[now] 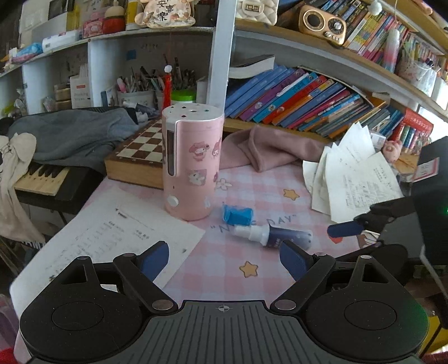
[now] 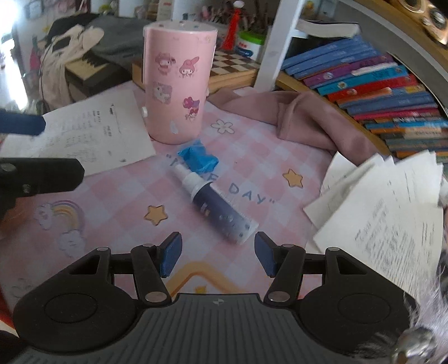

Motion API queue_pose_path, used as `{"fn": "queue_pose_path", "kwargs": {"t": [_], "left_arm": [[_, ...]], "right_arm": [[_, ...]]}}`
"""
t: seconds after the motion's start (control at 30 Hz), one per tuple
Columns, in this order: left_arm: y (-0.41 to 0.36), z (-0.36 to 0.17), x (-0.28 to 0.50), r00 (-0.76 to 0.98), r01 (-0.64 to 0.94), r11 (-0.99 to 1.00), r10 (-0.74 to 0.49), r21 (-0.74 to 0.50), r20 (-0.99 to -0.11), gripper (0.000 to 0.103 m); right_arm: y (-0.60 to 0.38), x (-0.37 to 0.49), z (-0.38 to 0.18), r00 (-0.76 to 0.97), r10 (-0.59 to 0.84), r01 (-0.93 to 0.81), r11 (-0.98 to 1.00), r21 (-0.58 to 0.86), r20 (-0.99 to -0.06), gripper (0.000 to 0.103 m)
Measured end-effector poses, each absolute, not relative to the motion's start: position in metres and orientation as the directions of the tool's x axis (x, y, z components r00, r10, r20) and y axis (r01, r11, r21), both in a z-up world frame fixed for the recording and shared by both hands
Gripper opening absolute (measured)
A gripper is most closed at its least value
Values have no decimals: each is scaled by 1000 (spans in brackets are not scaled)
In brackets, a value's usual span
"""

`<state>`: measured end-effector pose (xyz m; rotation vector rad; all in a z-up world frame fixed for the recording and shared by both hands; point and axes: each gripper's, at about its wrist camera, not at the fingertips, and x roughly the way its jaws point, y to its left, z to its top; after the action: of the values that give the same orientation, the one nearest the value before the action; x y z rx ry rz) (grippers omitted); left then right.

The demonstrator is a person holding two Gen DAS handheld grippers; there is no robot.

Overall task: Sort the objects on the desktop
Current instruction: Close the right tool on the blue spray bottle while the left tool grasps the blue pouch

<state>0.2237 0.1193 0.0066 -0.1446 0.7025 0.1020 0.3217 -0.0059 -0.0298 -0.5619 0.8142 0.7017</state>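
Pink checked mat (image 2: 117, 196) under me: a dark spray bottle (image 2: 218, 208) lies flat on it, touching a crumpled blue wad (image 2: 197, 158), with a pink canister (image 2: 177, 84) upright just beyond. My left gripper (image 1: 224, 259) and right gripper (image 2: 217, 256) both hover with jaws apart, grasping nothing.

Chessboard (image 1: 140, 148), leaning books (image 1: 302, 98), piano keyboard (image 1: 42, 179), gold radio (image 1: 322, 23), pen cups (image 1: 140, 86)
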Motion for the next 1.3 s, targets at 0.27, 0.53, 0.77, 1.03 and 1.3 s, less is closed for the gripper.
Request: {"fn": "queue_pose_path", "kwargs": {"t": [0.27, 0.53, 0.77, 1.03, 1.3], "left_arm": [[122, 2, 255, 749, -166, 983, 75, -77, -658, 89], [124, -11, 277, 741, -160, 983, 61, -88, -668, 89], [105, -31, 297, 739, -80, 995, 23, -54, -674, 87], [77, -50, 326, 745, 16, 1000, 2, 20, -667, 87], [67, -70, 382, 734, -15, 994, 83, 105, -674, 72]], "right_arm": [[24, 356, -57, 463, 342, -800, 558, -220, -818, 52], [17, 370, -67, 413, 323, -778, 610, -147, -851, 31], [-28, 345, -53, 354, 277, -611, 791, 3, -893, 30], [-49, 314, -58, 331, 268, -537, 842, 53, -905, 30], [-53, 310, -58, 342, 280, -535, 843, 59, -897, 31]]}}
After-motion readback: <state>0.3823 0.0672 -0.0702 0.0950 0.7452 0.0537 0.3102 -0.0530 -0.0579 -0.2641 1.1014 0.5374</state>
